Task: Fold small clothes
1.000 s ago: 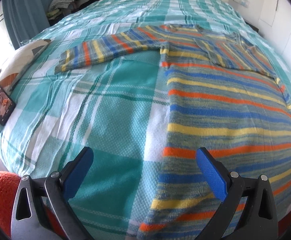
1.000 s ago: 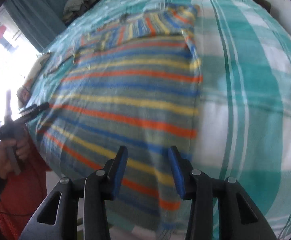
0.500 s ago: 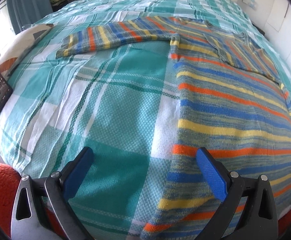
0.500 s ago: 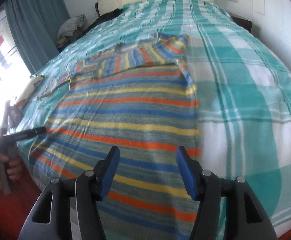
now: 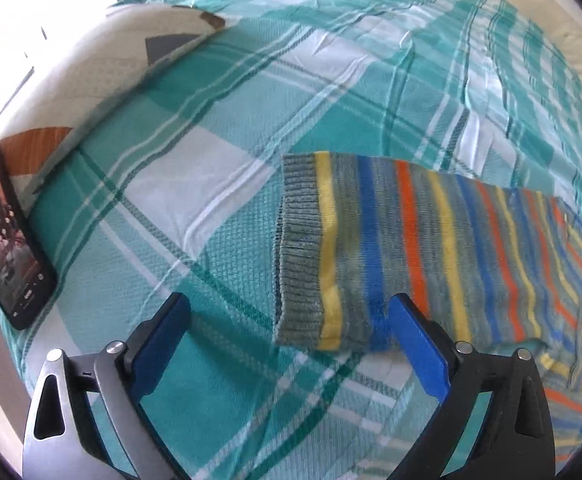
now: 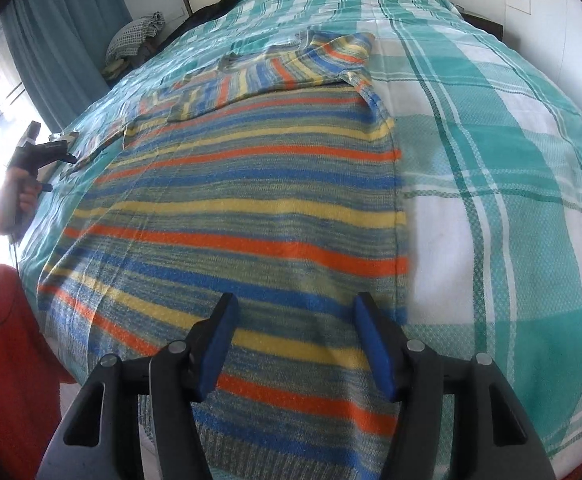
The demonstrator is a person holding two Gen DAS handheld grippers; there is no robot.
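Sleeve cuff [image 5: 303,248] lies flat on bed [image 5: 219,208]; my left tongs [image 5: 287,322] gape wide, empty, positioned to grasp it. Right tongs [image 6: 293,322] hover open, empty, above sweater hem [image 6: 251,360].

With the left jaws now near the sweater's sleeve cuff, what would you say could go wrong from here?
1. The left gripper is open right at the sleeve cuff; closing low might pinch the checked bedspread along with the knit.
2. A phone leans against the pillow nearby; a wide swing of the sleeve could knock it over.
3. The sweater hem droops over the bed edge below the open right gripper, so folding might drag it off.
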